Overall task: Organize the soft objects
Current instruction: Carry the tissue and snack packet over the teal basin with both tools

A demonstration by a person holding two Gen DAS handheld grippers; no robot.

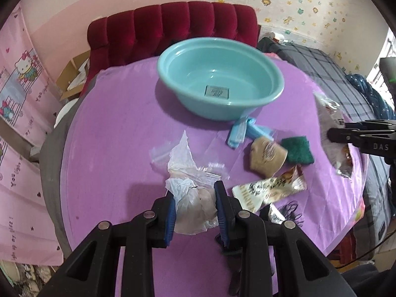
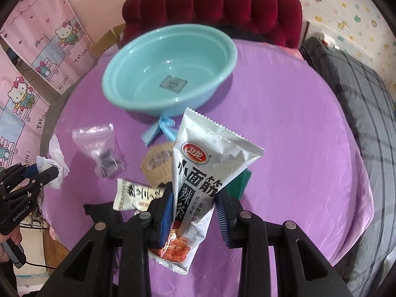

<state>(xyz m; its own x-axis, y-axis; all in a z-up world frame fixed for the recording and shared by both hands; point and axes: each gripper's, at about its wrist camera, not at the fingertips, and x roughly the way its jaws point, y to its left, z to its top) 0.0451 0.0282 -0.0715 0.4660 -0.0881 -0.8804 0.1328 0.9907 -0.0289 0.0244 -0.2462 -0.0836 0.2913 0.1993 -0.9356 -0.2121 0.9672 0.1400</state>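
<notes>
The round table point(image 1: 118, 128) under its purple cover spreads out below both your claws, with the empty basin point(image 1: 220, 79) ahead of each, up and beyond the fingertips. Your right claw point(image 2: 193, 210) is pinching a silver snack packet point(image 2: 205, 163) off the table, and your left claw point(image 1: 195, 208) is pressed together on a crumpled white plastic bag point(image 1: 190, 210). You look mid-carry, so next bring each load forward over the basin's rim before you let go, one at a time.

A pale turquoise basin point(image 1: 220, 79) sits on a plain purple tabletop point(image 1: 118, 128). A dark green scouring pad point(image 1: 298, 149) lies near the right edge. The snack packet point(image 2: 205, 170) is silver-white with black lettering and a red logo.
</notes>
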